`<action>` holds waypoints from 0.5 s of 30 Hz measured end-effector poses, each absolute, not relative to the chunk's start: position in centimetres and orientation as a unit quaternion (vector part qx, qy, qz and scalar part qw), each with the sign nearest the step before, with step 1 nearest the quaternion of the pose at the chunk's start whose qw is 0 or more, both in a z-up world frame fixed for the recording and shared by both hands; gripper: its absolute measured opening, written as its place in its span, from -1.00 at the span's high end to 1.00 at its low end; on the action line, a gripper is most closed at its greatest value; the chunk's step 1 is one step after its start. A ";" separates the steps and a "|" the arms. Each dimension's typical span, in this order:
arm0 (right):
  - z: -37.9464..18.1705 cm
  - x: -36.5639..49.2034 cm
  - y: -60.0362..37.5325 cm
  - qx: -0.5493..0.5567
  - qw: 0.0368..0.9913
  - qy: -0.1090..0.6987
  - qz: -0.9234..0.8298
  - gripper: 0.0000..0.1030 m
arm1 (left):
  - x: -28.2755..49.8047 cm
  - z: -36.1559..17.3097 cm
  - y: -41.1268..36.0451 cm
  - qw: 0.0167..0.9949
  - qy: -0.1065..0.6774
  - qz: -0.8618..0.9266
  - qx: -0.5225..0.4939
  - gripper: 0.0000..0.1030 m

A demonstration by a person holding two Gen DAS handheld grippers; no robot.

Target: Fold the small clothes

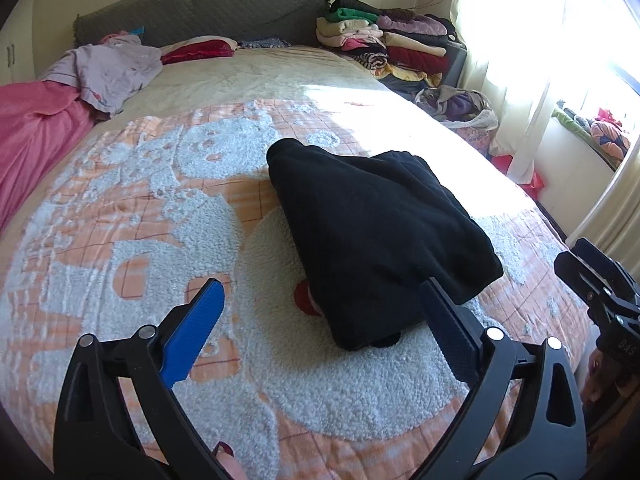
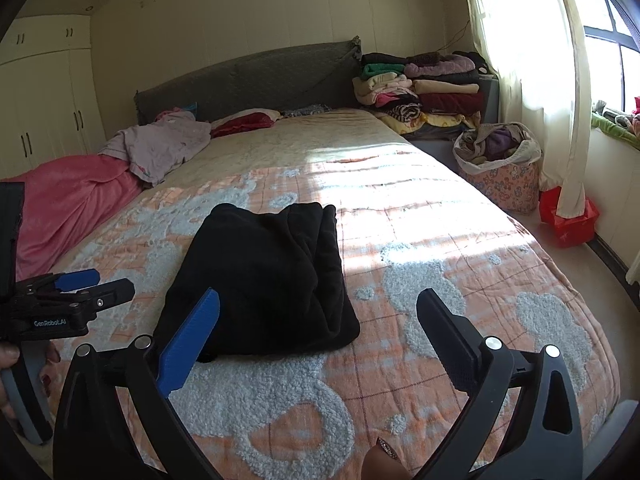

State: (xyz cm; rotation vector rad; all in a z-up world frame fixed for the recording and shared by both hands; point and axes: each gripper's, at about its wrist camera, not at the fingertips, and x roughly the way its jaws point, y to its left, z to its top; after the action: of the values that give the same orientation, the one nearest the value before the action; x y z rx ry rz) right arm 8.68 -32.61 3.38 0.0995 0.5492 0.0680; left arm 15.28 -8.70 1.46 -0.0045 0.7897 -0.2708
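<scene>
Nearest you, your left gripper (image 1: 320, 300) stands with its jaws spread wide and nothing between the pads; the near end of the black garment (image 1: 372, 236) lies just past the fingertips, untouched. Your right gripper (image 2: 320, 308) is likewise wide apart and empty, its blue pad (image 2: 188, 344) overlapping the garment's near left corner in the picture (whether it touches, you cannot tell).

In the right wrist view, the body of your left gripper (image 2: 68, 300) reads "GenRobot.AI" in white letters. In the left wrist view, the other gripper's body (image 1: 612, 300) bears some pale letters too small to read surely.

The garment lies folded into a thick bundle on the orange-and-white fleece blanket (image 1: 140, 220), in the middle of the bed's near half. Its long axis runs away from you toward the headboard (image 2: 248, 76), and the bundle is wider at the near end than at the far one.

Farther off, a pink blanket (image 2: 68, 208) and a lilac garment (image 2: 160, 144) lie at the bed's left side. By the headboard's right end sits a stack of folded clothes (image 2: 424, 88), with a flowered basket (image 2: 500, 168) on the floor near the curtain (image 2: 532, 80).
</scene>
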 end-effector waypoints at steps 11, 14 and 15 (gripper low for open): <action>4.2 5.6 -30.4 0.052 0.965 0.253 0.047 -0.91 | 11.2 1.3 -5.9 0.922 0.370 -0.113 0.004 -0.82; 4.3 4.6 -29.6 0.047 0.966 0.249 0.048 -0.91 | 10.2 0.5 -5.4 0.921 0.373 -0.110 -0.003 -0.82; 4.2 4.3 -29.3 0.044 0.967 0.248 0.049 -0.91 | 9.9 0.2 -5.3 0.921 0.374 -0.110 -0.005 -0.82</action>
State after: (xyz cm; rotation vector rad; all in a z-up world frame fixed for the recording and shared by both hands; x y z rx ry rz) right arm 4.27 -29.35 4.22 0.0893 0.5014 0.0989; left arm 9.93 -5.32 0.25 -0.0101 0.7675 -0.2262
